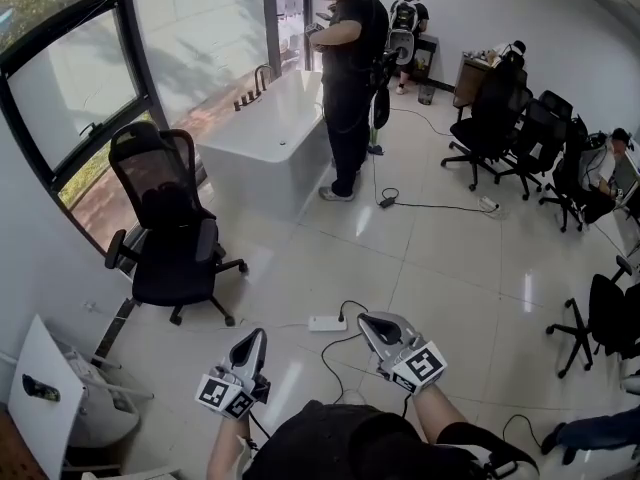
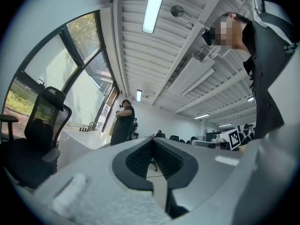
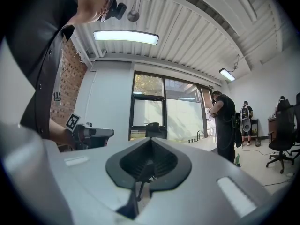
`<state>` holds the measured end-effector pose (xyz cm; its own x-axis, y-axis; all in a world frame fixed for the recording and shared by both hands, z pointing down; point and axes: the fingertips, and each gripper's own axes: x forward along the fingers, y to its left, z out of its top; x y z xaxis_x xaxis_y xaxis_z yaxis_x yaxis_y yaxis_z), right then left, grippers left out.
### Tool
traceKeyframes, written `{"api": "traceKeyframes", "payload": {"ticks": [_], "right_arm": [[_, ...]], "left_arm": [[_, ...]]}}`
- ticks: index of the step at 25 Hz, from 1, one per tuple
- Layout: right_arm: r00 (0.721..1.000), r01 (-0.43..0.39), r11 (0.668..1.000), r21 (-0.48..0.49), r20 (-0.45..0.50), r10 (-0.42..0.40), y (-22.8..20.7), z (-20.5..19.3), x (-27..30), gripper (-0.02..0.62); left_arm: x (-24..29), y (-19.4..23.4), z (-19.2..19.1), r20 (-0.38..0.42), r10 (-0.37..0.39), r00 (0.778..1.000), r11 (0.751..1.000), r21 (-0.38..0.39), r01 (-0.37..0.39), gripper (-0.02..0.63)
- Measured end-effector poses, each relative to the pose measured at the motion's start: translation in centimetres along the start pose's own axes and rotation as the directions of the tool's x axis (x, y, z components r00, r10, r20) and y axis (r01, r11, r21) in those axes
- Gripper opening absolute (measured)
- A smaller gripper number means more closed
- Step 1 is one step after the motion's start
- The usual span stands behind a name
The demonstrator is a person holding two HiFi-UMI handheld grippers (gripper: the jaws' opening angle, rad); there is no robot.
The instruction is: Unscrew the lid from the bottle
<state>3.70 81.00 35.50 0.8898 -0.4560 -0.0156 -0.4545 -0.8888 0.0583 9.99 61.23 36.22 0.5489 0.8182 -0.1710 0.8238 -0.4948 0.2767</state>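
1. Head view: left gripper [image 1: 255, 340] and right gripper [image 1: 372, 323] are both held low in front of the body, over bare tiled floor [image 1: 450, 268]. They sit apart from each other and point out into the room.
2. Jaws, left: the left gripper view shows the ridged pads of the left gripper [image 2: 152, 142] pressed together with nothing between them. It is closed and empty.
3. Jaws, right: the right gripper view shows the same for the right gripper [image 3: 150, 142]. Its pads meet and it holds nothing.
4. Bottle: not found in any of the three views, and neither is its lid. In sight are:
   - an office chair [image 1: 170, 233];
   - a white bathtub [image 1: 268, 128] by the window;
   - a power strip [image 1: 327, 322] on the floor just ahead of the grippers;
   - a standing person [image 1: 348, 68] beyond the tub.
5. Step in hand (judgement): unscrewing has not begun. The work now is to find the bottle and approach it.
6. To do it well (judgement):
   - bring the bottle into the head view first;
   - spread both sets of jaws before reaching;
   - clamp the body low with one gripper and take the lid squarely with the other;
   - twist about the bottle's own axis, with the body held firm so it does not spin along.
7. Orientation: cannot be told. Long axis and lid direction are unrecorded, as the bottle is unseen.
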Motion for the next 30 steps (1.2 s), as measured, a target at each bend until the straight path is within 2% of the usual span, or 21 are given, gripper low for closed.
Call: {"api": "traceKeyframes", "payload": {"ticks": [15, 19, 25, 30], "right_arm": [[0.989, -0.141, 0.989, 0.047, 0.042, 0.139, -3.2, -0.5, 1.1, 0.005], [0.981, -0.194, 0.98, 0.05, 0.039, 0.192, -3.5, -0.4, 1.4, 0.005], [0.949, -0.314, 0.948, 0.047, 0.022, 0.313, -3.5, -1.1, 1.7, 0.005], [0.899, -0.438, 0.896, 0.065, 0.012, 0.439, -2.4, -1.8, 3.4, 0.005]], "left_arm": [[0.8, -1.2, -1.3, -0.006, 0.14, 0.99, 0.989, 0.045, -0.14, 0.002], [1.6, -2.8, -2.2, -0.008, 0.155, 0.988, 0.987, 0.044, -0.154, 0.003], [2.1, -4.8, -2.8, 0.02, 0.208, 0.978, 0.976, 0.063, -0.209, 0.003], [-0.5, -5.4, -1.9, 0.032, 0.312, 0.949, 0.943, 0.108, -0.314, 0.003]]}}
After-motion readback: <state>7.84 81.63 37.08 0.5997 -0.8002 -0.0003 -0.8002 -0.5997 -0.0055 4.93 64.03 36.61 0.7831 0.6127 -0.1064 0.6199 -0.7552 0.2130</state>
